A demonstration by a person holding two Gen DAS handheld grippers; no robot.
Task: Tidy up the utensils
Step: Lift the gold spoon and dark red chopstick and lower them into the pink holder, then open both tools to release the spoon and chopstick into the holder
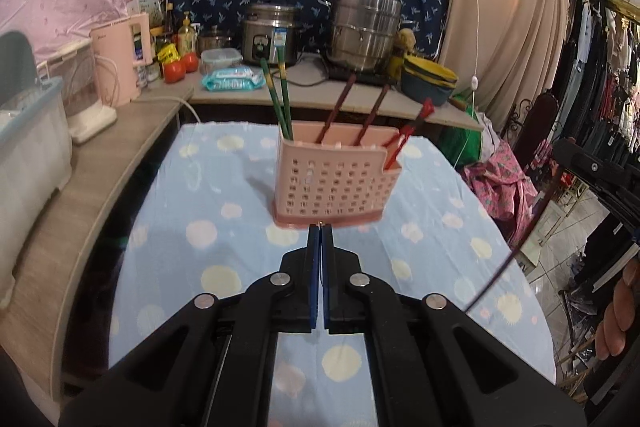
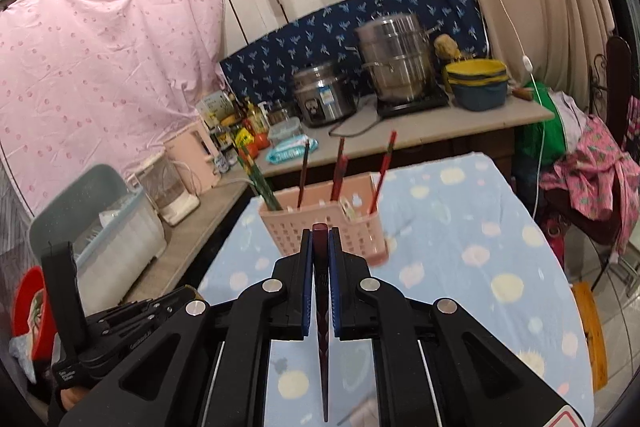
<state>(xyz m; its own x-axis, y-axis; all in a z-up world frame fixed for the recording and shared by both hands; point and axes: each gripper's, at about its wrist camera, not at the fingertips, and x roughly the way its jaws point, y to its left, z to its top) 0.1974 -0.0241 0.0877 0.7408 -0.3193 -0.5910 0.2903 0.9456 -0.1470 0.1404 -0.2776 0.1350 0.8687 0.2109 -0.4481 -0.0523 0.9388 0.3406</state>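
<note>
A pink perforated utensil holder [image 1: 334,181] stands on the blue spotted tablecloth [image 1: 200,259]. It holds two green chopsticks [image 1: 276,95] at its left and several dark red and red chopsticks [image 1: 340,107]. It also shows in the right wrist view [image 2: 320,223]. My left gripper [image 1: 321,227] is shut just in front of the holder's base; a small metal tip shows between its fingertips. My right gripper [image 2: 320,231] is shut on a dark red chopstick [image 2: 322,327], which points down toward me, a little before the holder.
A wooden counter [image 1: 60,219] runs along the left with a pink kettle [image 1: 116,63] and a plastic bin [image 1: 28,155]. Behind are a rice cooker [image 1: 270,35], a steel steamer pot [image 1: 366,31] and stacked bowls [image 1: 430,79]. Clothes hang at the right.
</note>
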